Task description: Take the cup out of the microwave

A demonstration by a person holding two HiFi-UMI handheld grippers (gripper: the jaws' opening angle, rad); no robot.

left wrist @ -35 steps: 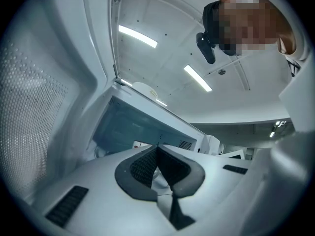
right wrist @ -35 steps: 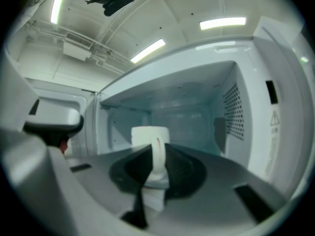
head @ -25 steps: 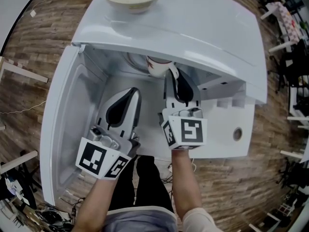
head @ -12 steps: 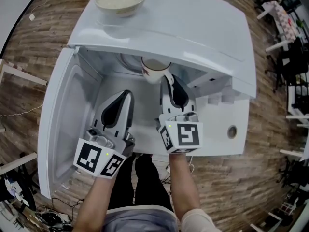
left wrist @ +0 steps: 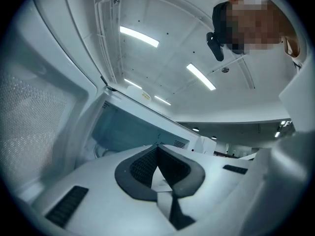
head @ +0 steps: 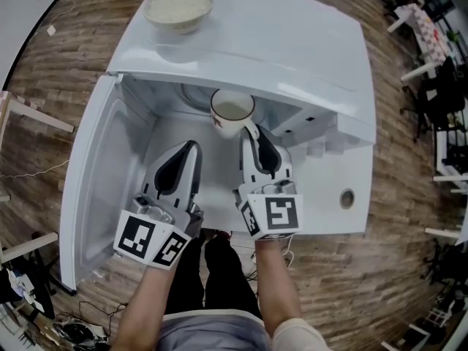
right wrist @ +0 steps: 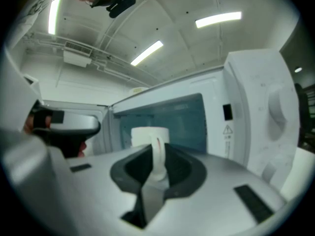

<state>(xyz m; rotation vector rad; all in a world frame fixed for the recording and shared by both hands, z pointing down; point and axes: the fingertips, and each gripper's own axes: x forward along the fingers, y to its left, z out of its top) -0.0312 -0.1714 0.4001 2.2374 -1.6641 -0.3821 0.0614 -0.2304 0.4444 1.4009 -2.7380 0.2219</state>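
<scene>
**ITEM: ONE CUP, HELD BY THE HANDLE AT THE MICROWAVE MOUTH**

Head view.
- Cup [head: 232, 112]: white, upright, with a reddish mark on its side. It stands at the front of the open microwave [head: 292, 42], just under the front edge of the top. The inside shows pale, and I cannot tell whether it is filled.
- Right claw [head: 251, 130]: points level into the opening. The cup lies straight ahead of its tips, with the handle turned back toward me.
- Left claw [head: 191, 146]: beside the right one and apart from the cup, so it is the farther of my two.
- Also present: the door [head: 95, 189], swung open to the left, and a bowl [head: 179, 7] on the top (not part of this job).

Left gripper view.
- Jaws together, with nothing between them. The cavity [left wrist: 128, 129] is ahead and no cup is in sight.

Right gripper view.
- Jaws narrowed on the handle [right wrist: 158, 156], which stands upright between the pads.
- The cup body [right wrist: 146, 135] sits just beyond the tips, with the cavity's back wall behind it.
- Judgement: the way out runs straight back along my claw's own line. The cup's height should be kept upright while its rim passes under the top edge.
</scene>
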